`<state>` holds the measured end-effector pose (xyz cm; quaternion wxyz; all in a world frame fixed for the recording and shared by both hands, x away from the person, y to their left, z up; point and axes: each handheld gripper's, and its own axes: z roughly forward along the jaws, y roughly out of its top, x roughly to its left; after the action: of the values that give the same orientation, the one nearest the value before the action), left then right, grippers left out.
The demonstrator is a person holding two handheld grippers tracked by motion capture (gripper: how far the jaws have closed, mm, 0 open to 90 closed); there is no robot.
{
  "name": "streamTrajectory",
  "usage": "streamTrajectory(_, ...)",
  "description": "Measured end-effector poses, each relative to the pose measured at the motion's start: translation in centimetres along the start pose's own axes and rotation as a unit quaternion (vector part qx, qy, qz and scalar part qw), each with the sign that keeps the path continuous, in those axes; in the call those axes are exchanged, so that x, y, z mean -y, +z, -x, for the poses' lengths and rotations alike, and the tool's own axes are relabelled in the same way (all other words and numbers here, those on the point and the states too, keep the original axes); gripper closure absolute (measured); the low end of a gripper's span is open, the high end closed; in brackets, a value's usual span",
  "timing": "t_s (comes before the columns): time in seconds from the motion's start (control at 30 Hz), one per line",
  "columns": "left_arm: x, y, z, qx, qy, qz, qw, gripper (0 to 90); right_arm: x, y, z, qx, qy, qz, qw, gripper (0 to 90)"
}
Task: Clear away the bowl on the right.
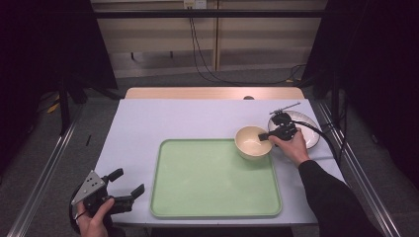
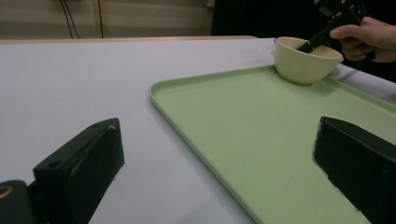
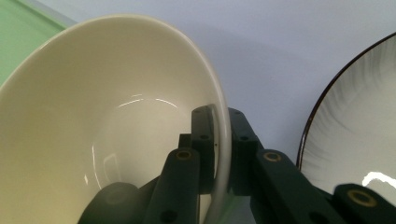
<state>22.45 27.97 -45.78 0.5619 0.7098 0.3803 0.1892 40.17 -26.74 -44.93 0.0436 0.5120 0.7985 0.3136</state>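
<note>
Currently the right gripper [image 1: 267, 135] has its jaws clamped across the rim of the cream bowl [image 1: 252, 141], one inside, one outside. Beyond them the bowl overlaps the green tray [image 1: 214, 197] corner; the plate [image 1: 309, 129] lies behind. The left gripper [image 1: 129, 183] rests well apart, jaws spread, empty.

This looked like a lab recording bay, not a home. Black curtains [image 1: 44, 44] hung at nine and three o'clock, metal rails [image 1: 42, 173] flanked the pale counter [image 1: 148, 123], and cables [image 1: 202, 54] trailed down the bare wall at twelve o'clock.
</note>
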Motion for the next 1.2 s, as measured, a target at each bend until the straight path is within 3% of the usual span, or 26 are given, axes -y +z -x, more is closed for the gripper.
streamTrajectory(0.4, 0.0, -0.03, 0.02, -0.001, 0.001, 0.0, 1.0, 1.9, 0.31, 0.22, -0.28, 0.012, -0.011, -0.008, 0.9998, 83.6)
streamTrajectory(0.6, 0.0, -0.03, 0.05, -0.001, 0.0, 0.001, 1.0, 1.9, 0.54, 0.22, -0.35, 0.014, -0.017, 0.002, 0.9998, 83.2)
streamTrajectory(0.63, 0.0, -0.02, 0.05, -0.001, 0.0, 0.001, 1.0, 2.0, 0.58, 0.23, -0.22, 0.014, -0.04, 0.017, 0.999, 82.4)
streamTrajectory(0.67, 0.0, -0.03, 0.04, 0.0, 0.001, 0.001, 1.0, 2.0, 0.58, 0.23, -0.22, 0.014, -0.04, 0.017, 0.999, 82.4)
streamTrajectory(0.7, 0.0, -0.02, 0.01, 0.0, 0.0, 0.001, 1.0, 1.9, 0.62, 0.15, -0.34, 0.015, -0.054, 0.019, 0.9982, 77.2)
streamTrajectory(0.87, -0.01, -0.01, 0.05, 0.0, 0.0, 0.001, 1.0, 1.9, 0.63, -0.02, -0.35, 0.028, -0.052, 0.026, 0.9979, 63.7)
streamTrajectory(1.0, -0.01, 0.0, 0.04, 0.0, 0.0, 0.001, 1.0, 1.9, 0.63, -0.22, -0.39, 0.016, -0.057, 0.053, 0.9968, 48.4)
streamTrajectory(1.03, -0.01, 0.0, 0.04, 0.0, 0.0, 0.001, 1.0, 1.9, 0.63, -0.17, -0.33, 0.01, -0.059, 0.061, 0.9964, 37.8)
streamTrajectory(1.1, -0.01, 0.01, 0.02, 0.003, 0.0, 0.001, 1.0, 1.9, 0.57, -0.2, -0.35, 0.013, -0.056, 0.06, 0.9965, 32.3)
streamTrajectory(1.17, -0.01, 0.02, 0.02, 0.003, -0.001, 0.001, 1.0, 2.0, 0.56, -0.27, -0.32, 0.005, -0.052, 0.07, 0.9962, 21.2)
streamTrajectory(1.2, -0.01, 0.02, 0.02, 0.003, -0.001, 0.001, 1.0, 2.0, 0.56, -0.27, -0.32, 0.005, -0.052, 0.07, 0.9962, 21.2)
